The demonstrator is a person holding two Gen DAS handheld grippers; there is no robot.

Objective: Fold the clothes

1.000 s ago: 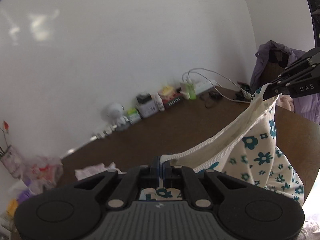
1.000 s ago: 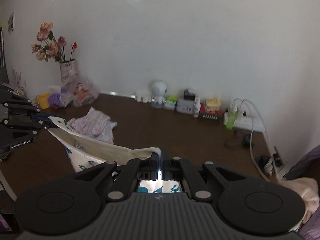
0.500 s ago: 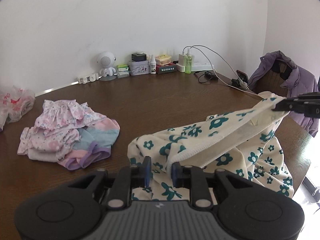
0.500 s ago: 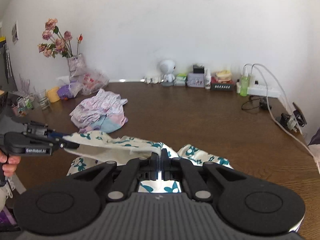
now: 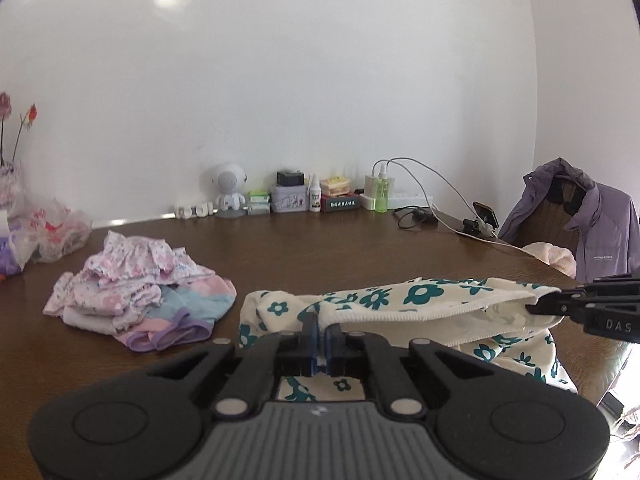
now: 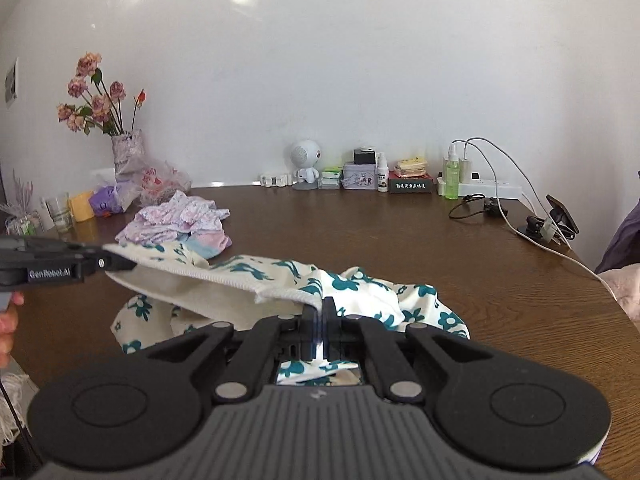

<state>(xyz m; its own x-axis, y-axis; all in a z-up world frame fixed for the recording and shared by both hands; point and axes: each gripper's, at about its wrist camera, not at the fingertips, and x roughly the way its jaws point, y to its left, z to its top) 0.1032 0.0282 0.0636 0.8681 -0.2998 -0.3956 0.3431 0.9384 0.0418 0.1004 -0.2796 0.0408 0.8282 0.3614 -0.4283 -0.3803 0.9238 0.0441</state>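
A cream garment with teal flowers [image 5: 416, 298] [image 6: 360, 290] is stretched by its ribbed edge between my two grippers, low over the brown table [image 5: 320, 248], and its lower part rests on the wood. My left gripper [image 5: 320, 330] [image 6: 120, 265] pinches one end of the edge, its jaws closing tight with cloth between them. At the other end my right gripper [image 6: 322, 310] [image 5: 534, 308] is shut on the edge. A hand shows behind the left gripper in the right wrist view.
A pile of pink and lilac clothes [image 5: 136, 292] [image 6: 180, 220] lies left of the garment. Small boxes, bottles, a white toy robot [image 5: 229, 188], a power strip and cables line the wall. A vase of flowers [image 6: 128, 152] stands far left, a purple jacket [image 5: 592, 220] on a chair right.
Both grippers have come down with the garment, which hung in the air and now rests partly on the table. The left jaws stood apart half a second ago and are now together on the edge.
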